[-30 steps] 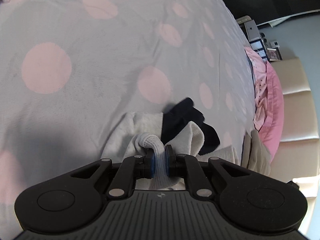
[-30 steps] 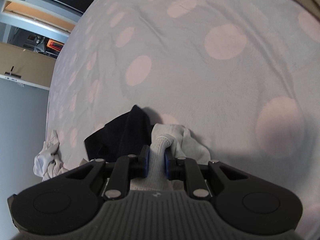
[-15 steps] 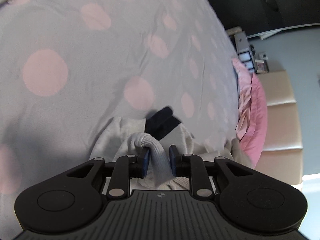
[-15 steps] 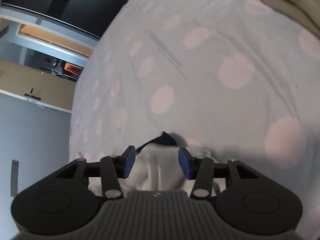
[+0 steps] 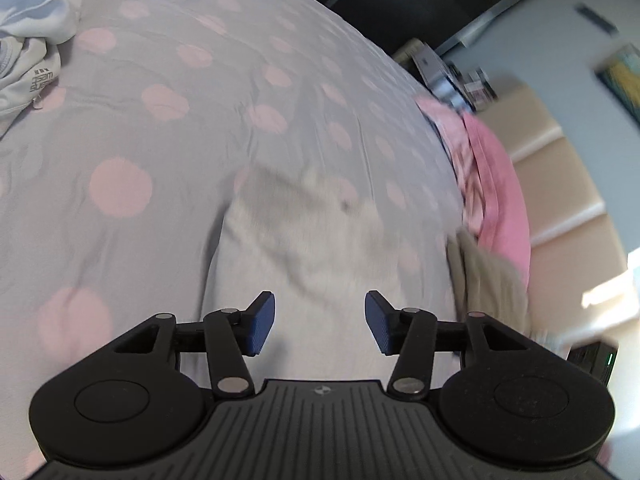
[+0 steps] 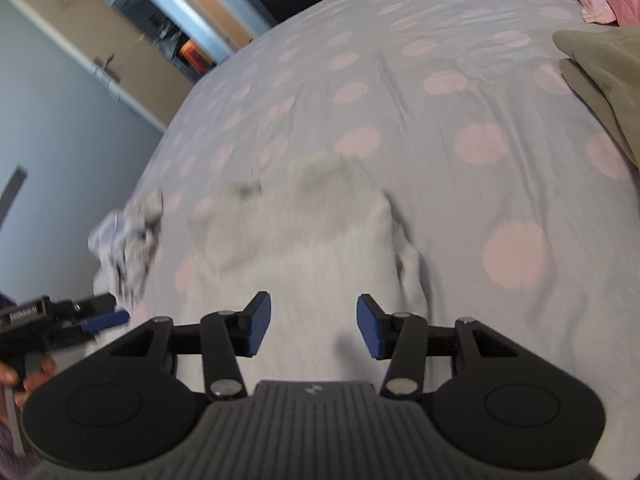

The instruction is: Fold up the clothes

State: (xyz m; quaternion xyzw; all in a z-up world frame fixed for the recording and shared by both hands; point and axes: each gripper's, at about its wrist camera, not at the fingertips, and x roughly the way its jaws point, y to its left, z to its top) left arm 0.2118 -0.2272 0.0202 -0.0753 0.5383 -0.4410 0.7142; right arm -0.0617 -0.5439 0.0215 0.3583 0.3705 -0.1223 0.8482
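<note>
Lying mid-frame on the dotted bed, the white garment looks soft, light and floppy; I'd pinch a near hem corner. Left tongs and right tongs gape, empty.

A pale grey bedspread scattered with soft pink polka dots carries an off-white garment, its upper part shaded greyish. Black grippers show dark blue finger pads. A white crumpled garment bears grey lettering. A bright pink cloth with a paler pink print lies by an olive-beige garment. A beige cabinet meets a light blue-grey wall.
</note>
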